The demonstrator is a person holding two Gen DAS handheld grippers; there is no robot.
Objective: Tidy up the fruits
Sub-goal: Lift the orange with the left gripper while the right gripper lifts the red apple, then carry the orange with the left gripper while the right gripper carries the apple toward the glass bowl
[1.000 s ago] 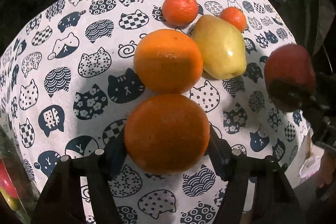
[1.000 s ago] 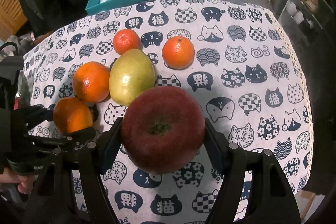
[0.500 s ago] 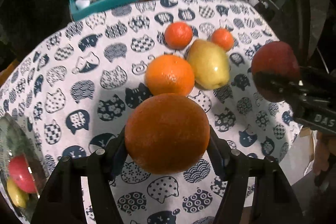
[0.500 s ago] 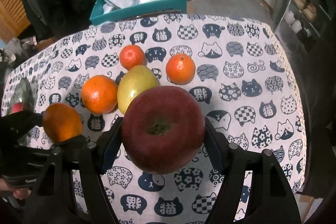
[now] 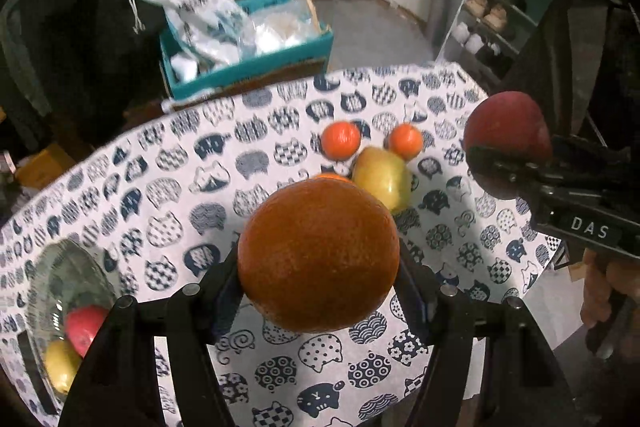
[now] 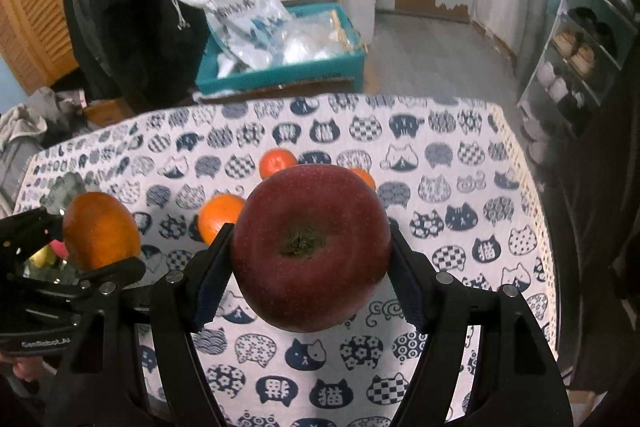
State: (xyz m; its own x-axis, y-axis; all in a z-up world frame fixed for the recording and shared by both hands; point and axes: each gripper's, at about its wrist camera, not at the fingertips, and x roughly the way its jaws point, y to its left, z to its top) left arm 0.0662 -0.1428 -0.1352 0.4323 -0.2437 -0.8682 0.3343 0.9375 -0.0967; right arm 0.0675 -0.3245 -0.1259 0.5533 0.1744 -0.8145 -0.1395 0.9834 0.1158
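Observation:
My left gripper (image 5: 320, 267) is shut on a large orange (image 5: 318, 255) and holds it well above the table; it also shows in the right wrist view (image 6: 100, 231). My right gripper (image 6: 312, 259) is shut on a dark red apple (image 6: 311, 247), also lifted; the apple shows at the right of the left wrist view (image 5: 506, 135). On the cat-print tablecloth (image 5: 168, 187) lie a yellow-green pear (image 5: 382, 173), two small tangerines (image 5: 341, 140) (image 5: 405, 141) and another orange (image 6: 218, 217), mostly hidden behind the held fruit.
A clear glass bowl (image 5: 56, 291) at the table's left front edge holds a red fruit (image 5: 84, 323) and a yellow fruit (image 5: 60, 363). A teal box (image 5: 248, 67) with plastic bags stands beyond the far edge. A shoe rack (image 5: 508, 7) stands at the right.
Both grippers have risen and pulled back from the table with their fruit. The fruit on the cloth looks smaller and farther, and the glass bowl has come into view at the left.

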